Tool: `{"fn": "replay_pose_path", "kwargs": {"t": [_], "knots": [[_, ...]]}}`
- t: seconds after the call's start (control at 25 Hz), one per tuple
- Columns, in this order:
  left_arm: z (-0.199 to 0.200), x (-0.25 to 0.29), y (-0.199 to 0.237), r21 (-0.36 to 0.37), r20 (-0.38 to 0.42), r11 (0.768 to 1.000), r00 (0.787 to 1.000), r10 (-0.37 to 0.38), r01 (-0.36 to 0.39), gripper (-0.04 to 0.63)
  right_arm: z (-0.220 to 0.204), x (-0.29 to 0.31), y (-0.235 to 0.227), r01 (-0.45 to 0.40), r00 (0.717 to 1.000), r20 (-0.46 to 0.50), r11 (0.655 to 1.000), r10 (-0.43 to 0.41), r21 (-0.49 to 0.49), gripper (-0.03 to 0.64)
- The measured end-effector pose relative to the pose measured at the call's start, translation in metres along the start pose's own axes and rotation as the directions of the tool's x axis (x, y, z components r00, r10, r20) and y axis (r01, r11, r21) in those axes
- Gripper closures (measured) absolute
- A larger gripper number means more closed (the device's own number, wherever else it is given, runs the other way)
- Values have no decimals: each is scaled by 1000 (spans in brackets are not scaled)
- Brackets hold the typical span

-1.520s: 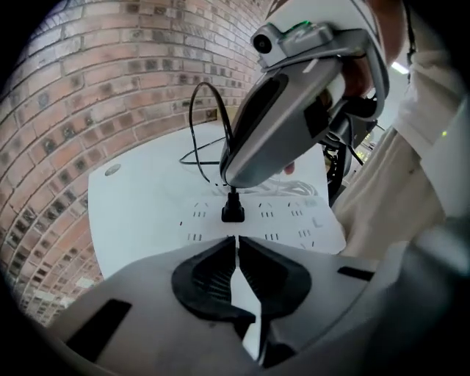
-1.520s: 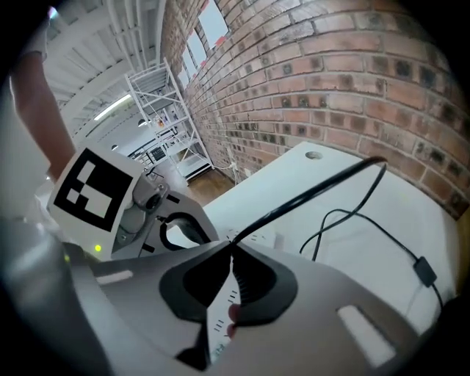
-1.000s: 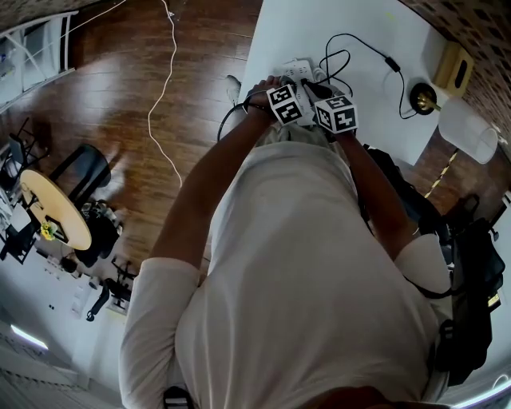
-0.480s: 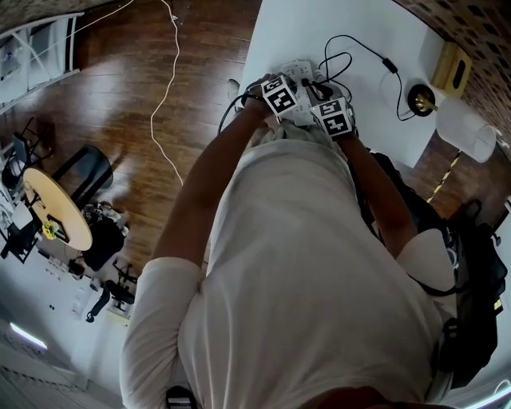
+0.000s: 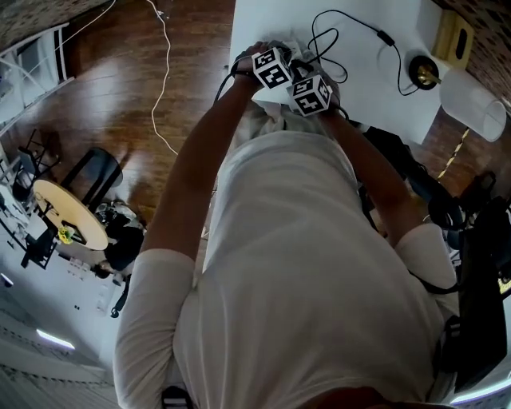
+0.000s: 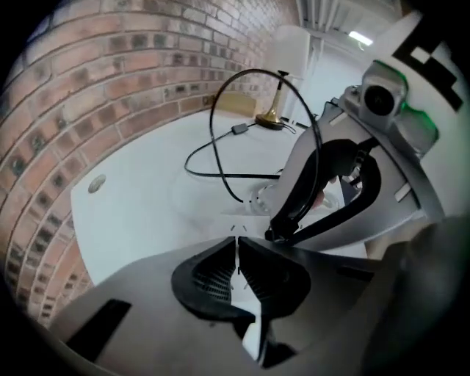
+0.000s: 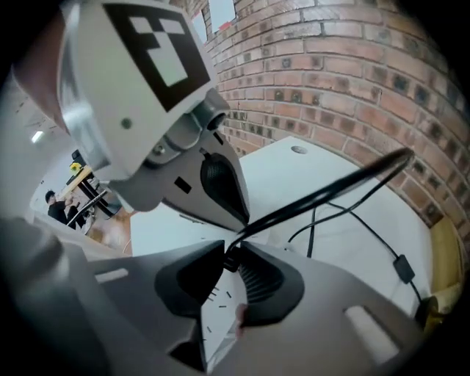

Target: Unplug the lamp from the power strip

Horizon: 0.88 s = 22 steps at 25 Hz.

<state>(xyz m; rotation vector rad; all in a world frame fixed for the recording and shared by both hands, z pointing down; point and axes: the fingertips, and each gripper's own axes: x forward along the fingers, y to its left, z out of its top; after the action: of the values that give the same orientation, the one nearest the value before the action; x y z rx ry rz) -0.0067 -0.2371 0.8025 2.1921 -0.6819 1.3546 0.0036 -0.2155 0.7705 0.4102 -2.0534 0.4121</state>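
Observation:
In the head view both grippers hover together at the near edge of the white table, the left gripper beside the right gripper; they hide the power strip. The lamp with brass base and white shade stands at the far right. Its black cord loops across the table. My right gripper pinches the lamp's black plug, its jaws opening; the cord runs taut from them. My left gripper shows a hairline slit between its pads, opening slightly, and I see nothing in it.
A brick wall borders the table. A tan box sits beside the lamp. The cord's inline switch lies on the table. Wooden floor with a thin white cable lies left; black bags are at the right.
Both grippers have drawn closer together and shifted up and left in the head view. The white power strip, seen beyond them earlier, is now covered by them.

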Motion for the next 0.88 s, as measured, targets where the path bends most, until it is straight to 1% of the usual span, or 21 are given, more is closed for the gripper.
{"fn": "replay_pose_path", "kwargs": {"t": [0.08, 0.12, 0.16, 0.24, 0.32, 0.48, 0.52, 0.56, 0.64, 0.68, 0.72, 0.76, 0.84, 0.88], "knots": [[3, 4, 0, 96, -3, 995, 1000, -2, 3, 574, 0, 2, -3, 21, 1000, -1, 1000, -21, 21, 555], [3, 5, -1, 121, 2, 993, 1000, -7, 7, 575, -1, 2, -4, 28, 1000, 4, 999, -29, 36, 560], [3, 6, -1, 129, 8, 991, 1000, -15, 14, 575, -2, 2, -4, 37, 999, 9, 998, -38, 53, 563], [3, 6, -4, 134, 18, 991, 1000, -24, 22, 574, -6, 0, -4, 57, 998, 10, 995, -58, 80, 566], [4, 6, -6, 144, 26, 989, 999, -18, 14, 575, -8, -1, -3, 61, 998, -11, 995, -60, 85, 566], [0, 5, -6, 122, 52, 992, 998, -26, 19, 578, -7, 2, -2, -12, 993, -114, 998, 19, 60, 566], [0, 6, -6, 125, 60, 992, 998, -31, 24, 578, -7, 2, -3, -26, 993, -111, 998, 33, 61, 566], [0, 6, -6, 131, 66, 991, 997, -37, 28, 579, -7, 1, -3, -32, 996, -87, 997, 38, 63, 566], [0, 7, -7, 129, 74, 991, 996, -53, 43, 575, -10, -2, -3, -21, 1000, -15, 998, 22, 56, 566], [0, 6, -8, 129, 77, 990, 995, -61, 51, 575, -11, -4, -2, -16, 1000, 6, 998, 16, 60, 566], [0, 5, -9, 135, 79, 989, 995, -65, 54, 575, -12, -4, -2, -21, 1000, 5, 997, 21, 80, 568], [1, 5, -10, 143, 80, 988, 995, -66, 54, 575, -12, -4, -2, -39, 999, -17, 992, 41, 119, 568], [2, 5, -9, 156, 82, 987, 995, -60, 47, 575, -11, -1, -4, -87, 991, -78, 970, 108, 229, 568], [2, 4, -8, 158, 83, 987, 995, -57, 43, 575, -9, -1, -4, -100, 987, -98, 958, 130, 268, 568]]}}
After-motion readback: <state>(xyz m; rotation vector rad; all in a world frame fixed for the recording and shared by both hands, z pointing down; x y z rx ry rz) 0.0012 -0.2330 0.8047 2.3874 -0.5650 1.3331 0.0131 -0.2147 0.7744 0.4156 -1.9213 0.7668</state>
